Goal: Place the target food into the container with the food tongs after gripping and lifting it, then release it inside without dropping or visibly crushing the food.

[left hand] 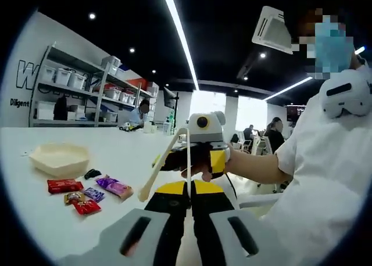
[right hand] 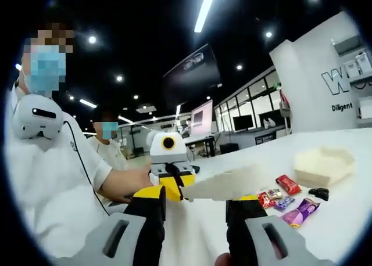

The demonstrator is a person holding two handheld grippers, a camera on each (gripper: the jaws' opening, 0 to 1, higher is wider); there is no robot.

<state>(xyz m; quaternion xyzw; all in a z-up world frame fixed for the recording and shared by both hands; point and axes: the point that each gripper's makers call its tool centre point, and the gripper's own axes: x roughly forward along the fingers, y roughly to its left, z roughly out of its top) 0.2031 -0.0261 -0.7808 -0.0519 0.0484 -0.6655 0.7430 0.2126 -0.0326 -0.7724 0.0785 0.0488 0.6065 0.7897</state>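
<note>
Nothing is placed yet: the right gripper (left hand: 189, 161), jaws closed on the tongs (left hand: 165, 161), hangs mid-frame; the snack packets (left hand: 87, 193) lie lower left on the worktop (left hand: 116, 150) beside the empty container (left hand: 59, 158) (left gripper (right hand: 168, 182) jaws: cannot tell).

White short-sleeved shirt (left hand: 325, 179), a thin dark cable down the chest. White headset (right hand: 36, 117) with a dark slot hung at the neck. Handheld grippers: left gripper (left hand: 180, 234) and right gripper (right hand: 195, 234) grey-bodied with black jaws, yellow panels and dark slots.
</note>
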